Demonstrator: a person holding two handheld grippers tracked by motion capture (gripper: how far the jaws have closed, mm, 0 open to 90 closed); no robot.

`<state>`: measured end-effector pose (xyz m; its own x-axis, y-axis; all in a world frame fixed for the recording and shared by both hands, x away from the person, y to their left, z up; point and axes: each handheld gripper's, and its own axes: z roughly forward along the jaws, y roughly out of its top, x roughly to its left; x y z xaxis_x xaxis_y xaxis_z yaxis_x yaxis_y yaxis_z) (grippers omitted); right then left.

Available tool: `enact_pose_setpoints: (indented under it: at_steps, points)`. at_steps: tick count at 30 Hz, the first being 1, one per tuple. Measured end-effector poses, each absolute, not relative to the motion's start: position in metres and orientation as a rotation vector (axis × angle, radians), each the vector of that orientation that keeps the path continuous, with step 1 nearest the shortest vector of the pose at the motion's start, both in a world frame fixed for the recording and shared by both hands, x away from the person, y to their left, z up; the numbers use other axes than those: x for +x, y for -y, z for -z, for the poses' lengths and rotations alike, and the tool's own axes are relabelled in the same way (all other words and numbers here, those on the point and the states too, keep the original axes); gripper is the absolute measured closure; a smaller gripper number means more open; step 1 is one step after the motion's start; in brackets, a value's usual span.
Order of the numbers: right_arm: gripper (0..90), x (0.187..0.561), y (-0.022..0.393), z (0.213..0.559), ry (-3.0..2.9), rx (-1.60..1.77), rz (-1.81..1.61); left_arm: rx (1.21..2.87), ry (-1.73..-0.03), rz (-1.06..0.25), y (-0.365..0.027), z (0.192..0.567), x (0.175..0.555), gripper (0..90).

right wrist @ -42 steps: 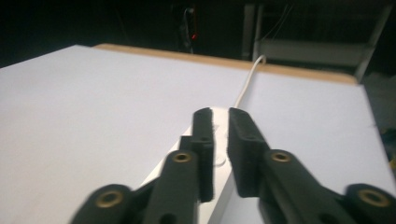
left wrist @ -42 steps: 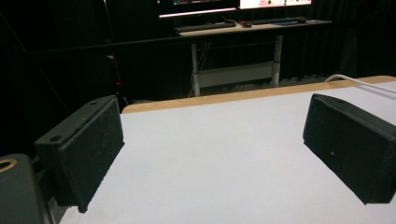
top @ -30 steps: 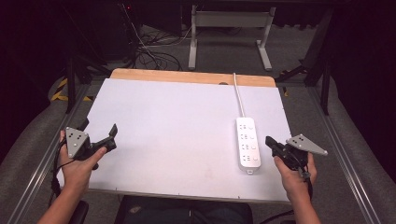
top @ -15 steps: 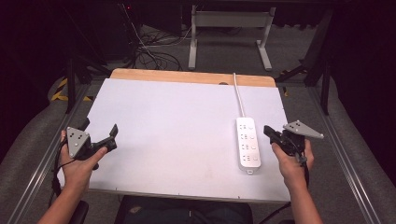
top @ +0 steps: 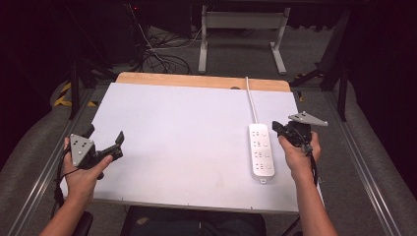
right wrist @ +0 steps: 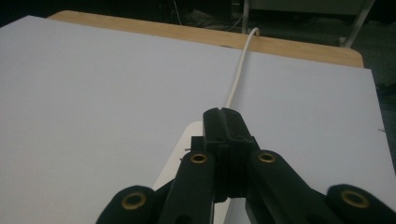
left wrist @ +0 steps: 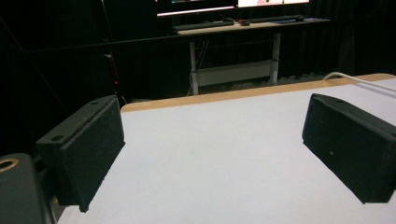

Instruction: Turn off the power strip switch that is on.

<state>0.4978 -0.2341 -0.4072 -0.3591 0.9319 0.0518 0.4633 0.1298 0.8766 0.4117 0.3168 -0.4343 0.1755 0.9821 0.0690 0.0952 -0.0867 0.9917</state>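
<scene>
Power strip (top: 261,156) just beside closed right gripper (top: 276,129); left gripper (top: 105,141) open, well apart.

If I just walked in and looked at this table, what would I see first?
Probably the white power strip lying at the right of the white table, its cord running off the far edge. The right hand-held gripper hovers just beside it, jaws shut, and the left hand-held gripper waits open at the near left.

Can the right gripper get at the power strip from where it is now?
Probably yes. The right gripper, jaws shut, hovers right beside the power strip's cable end, with nothing between them on the white table. It would need to open first.
</scene>
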Motion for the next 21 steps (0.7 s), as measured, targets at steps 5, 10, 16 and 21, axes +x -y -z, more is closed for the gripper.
enact_pose_setpoints:
  at_steps: [5, 10, 16, 21]
  points:
    - [90.0, 0.51, 0.234, 0.415, -1.912, 1.378, -1.104, 1.423, -1.116, -1.081, -0.316, 0.435, 0.412, 6.2]
    - [90.0, 0.526, 0.231, 0.431, -1.963, 1.418, -1.027, 1.421, -1.114, -1.083, -0.317, 0.435, 0.411, 6.4]
    - [90.0, 0.541, 0.223, 0.446, -2.026, 1.444, -0.951, 1.426, -1.116, -1.081, -0.317, 0.435, 0.411, 6.7]
    - [90.0, 0.545, 0.22, 0.455, -2.058, 1.446, -0.909, 1.426, -1.119, -1.075, -0.318, 0.435, 0.411, 7.0]
